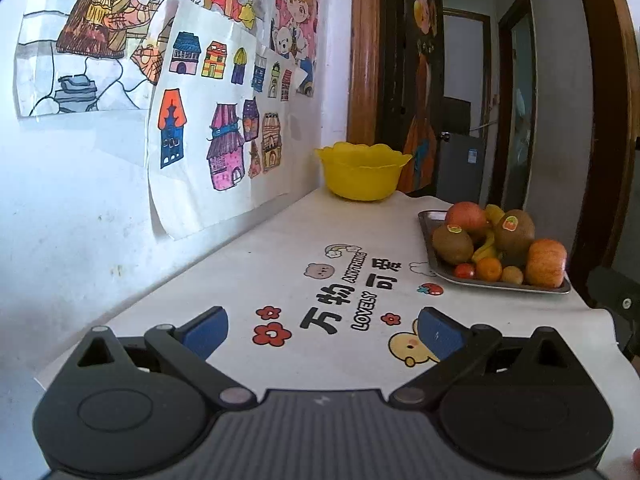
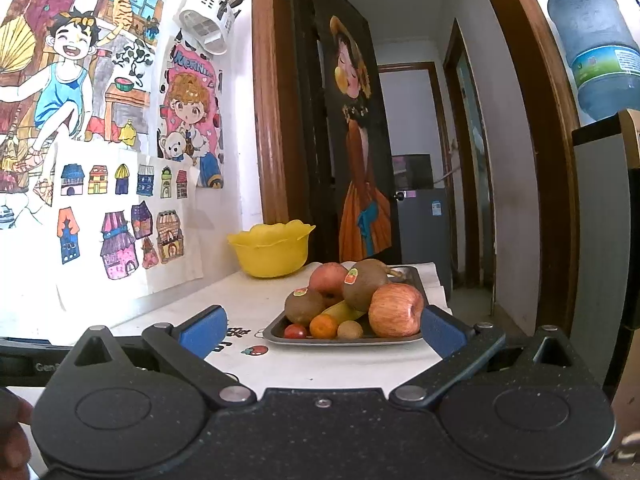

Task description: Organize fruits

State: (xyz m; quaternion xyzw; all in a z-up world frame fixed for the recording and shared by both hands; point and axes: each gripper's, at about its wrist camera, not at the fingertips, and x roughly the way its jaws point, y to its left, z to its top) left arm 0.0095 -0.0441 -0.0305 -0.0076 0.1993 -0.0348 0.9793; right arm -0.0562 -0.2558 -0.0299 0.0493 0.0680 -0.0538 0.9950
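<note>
Place: you're in a home | left: children's coloured drawings (image 2: 100, 152) taped to the wall | centre: wooden door frame (image 2: 272, 92), hallway | upper right: water jug (image 2: 596, 48)

Bowl (image 2: 271, 249) interior hidden behind its near wall, contents can't tell. Banana (image 2: 341, 311) mostly buried under the kiwis and apples. Tray (image 2: 340, 338) far side masked by the fruit pile. Sticker (image 2: 351, 276) print too small to read. Water jug (image 2: 592, 44) cut off at upper right.
</note>
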